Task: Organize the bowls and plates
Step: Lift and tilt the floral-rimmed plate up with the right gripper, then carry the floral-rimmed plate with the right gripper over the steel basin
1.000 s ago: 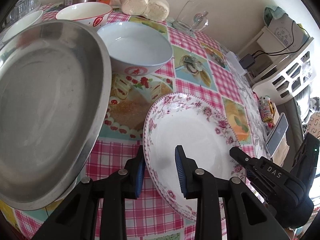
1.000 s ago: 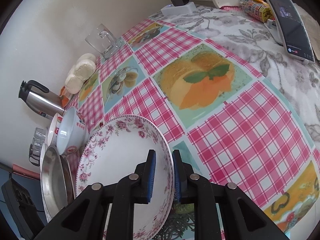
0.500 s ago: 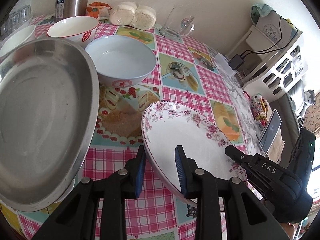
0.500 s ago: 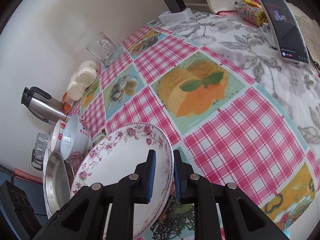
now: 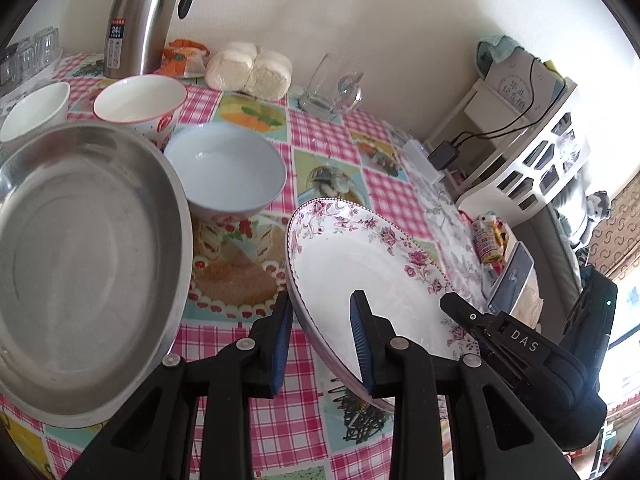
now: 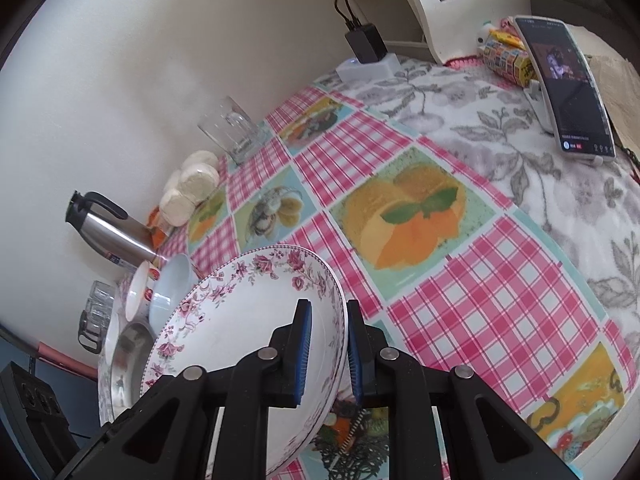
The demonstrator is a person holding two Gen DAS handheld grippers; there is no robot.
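Floral plate (image 6: 240, 332) is off the tablecloth (image 6: 472, 320), tilted, carried by its rim. Right gripper (image 6: 325, 346) has its blue pads clamped across the rim's right edge, one pad inside the well, one under the lip. That's the actual hold. Left gripper (image 5: 320, 340) straddles the plate's (image 5: 360, 264) near-left rim with jaws apart; there's a visible gap on both sides, so it's not pinching, more a guide or ready second grip.

Judgement: rim pinch because a flat plate offers nothing else to grab; tilt follows from lifting one edge. A single-side hold on glazed ceramic could slip, so the left closing would help.

Likely destination: steel plate (image 5: 80, 264) just left of it, sitting on another floral-rimmed plate, whose edge shows beneath in the right wrist view. Stacking there is my guess, not confirmed.

Containers, all look empty:
- pale blue bowl (image 5: 226, 172), touching or nearly touching the steel plate's rim, can't tell which
- white bowl with red print (image 5: 138, 100) behind it
- plain white bowl (image 5: 34, 110) further left
- glass mug (image 5: 332, 88) near the wall, upright

Steel thermos (image 5: 140, 20) and wrapped buns (image 5: 250, 68) at the back wall, well apart from the work. Phone on stand (image 6: 564, 84) is on the grey floral cloth on the far side.
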